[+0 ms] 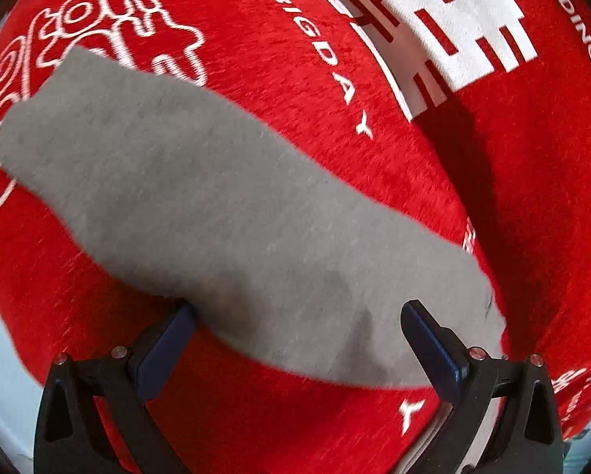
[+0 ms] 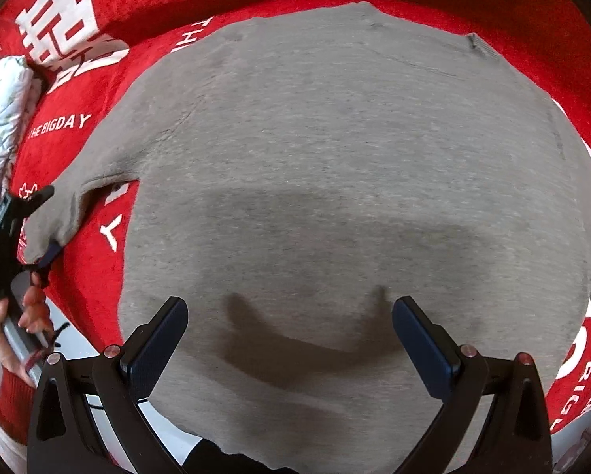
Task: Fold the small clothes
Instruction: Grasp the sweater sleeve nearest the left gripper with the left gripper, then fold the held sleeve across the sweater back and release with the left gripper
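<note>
A grey knit garment (image 2: 335, 166) is spread flat over a red plush cloth with white lettering (image 2: 109, 264) covering the surface. Its one sleeve (image 1: 200, 205) is stretched out leftward, its long axis running away from the body. The sleeve end is straddled by the left tool (image 1: 297, 324), its jaws wide, apparently not yet clamped. The right tool (image 2: 289, 316) hovers wide apart over the body's near hem, holding nothing. The sleeve is judged nearer the left tool.
</note>
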### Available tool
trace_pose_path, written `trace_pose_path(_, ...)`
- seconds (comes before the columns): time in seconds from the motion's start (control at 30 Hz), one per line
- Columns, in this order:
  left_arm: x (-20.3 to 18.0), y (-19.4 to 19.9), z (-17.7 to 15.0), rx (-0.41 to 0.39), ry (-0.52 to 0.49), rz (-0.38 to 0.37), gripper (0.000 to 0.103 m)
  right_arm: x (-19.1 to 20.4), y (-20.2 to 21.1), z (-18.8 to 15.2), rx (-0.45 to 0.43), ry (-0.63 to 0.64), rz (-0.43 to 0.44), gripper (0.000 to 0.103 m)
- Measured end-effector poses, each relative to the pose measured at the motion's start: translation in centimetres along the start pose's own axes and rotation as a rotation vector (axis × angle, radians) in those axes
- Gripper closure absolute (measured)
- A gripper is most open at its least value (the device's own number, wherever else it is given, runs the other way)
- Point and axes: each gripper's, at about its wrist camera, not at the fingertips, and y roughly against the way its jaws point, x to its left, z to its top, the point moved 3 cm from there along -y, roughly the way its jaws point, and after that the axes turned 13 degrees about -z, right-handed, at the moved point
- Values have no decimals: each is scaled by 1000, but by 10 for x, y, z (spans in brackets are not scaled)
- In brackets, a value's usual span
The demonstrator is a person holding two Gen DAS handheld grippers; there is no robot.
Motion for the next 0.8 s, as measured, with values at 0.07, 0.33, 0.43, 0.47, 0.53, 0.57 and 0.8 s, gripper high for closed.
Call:
trace_pose_path(0.07,4,0,12,-19,21,-16,0,3,0,-1,-2,0,5,0)
trace_pose_path(0.33,8,10,20,-12,-45,24,94,-2,2,-7,-20,-44,53,0)
trace_pose_path(0.43,-13,22,22,-37,-122,-2,94,-11,7,-10,-44,-65,77,0)
trace_pose_path(0.47,-22,24,24,-43,-143,-18,94,-16,9,-11,-52,-79,86,0)
trace_pose_path(0.53,-48,31,23,-46,-205,-63,94,-28,11,-14,-60,-110,98,0)
trace_pose_path(0.57,-62,33,22,-45,-242,-83,94,-33,11,-14,-64,-126,103,0)
trace_pose_path(0.8,-205,15,-13,37,-521,-287,94,-105,22,-26,-105,-294,120,0)
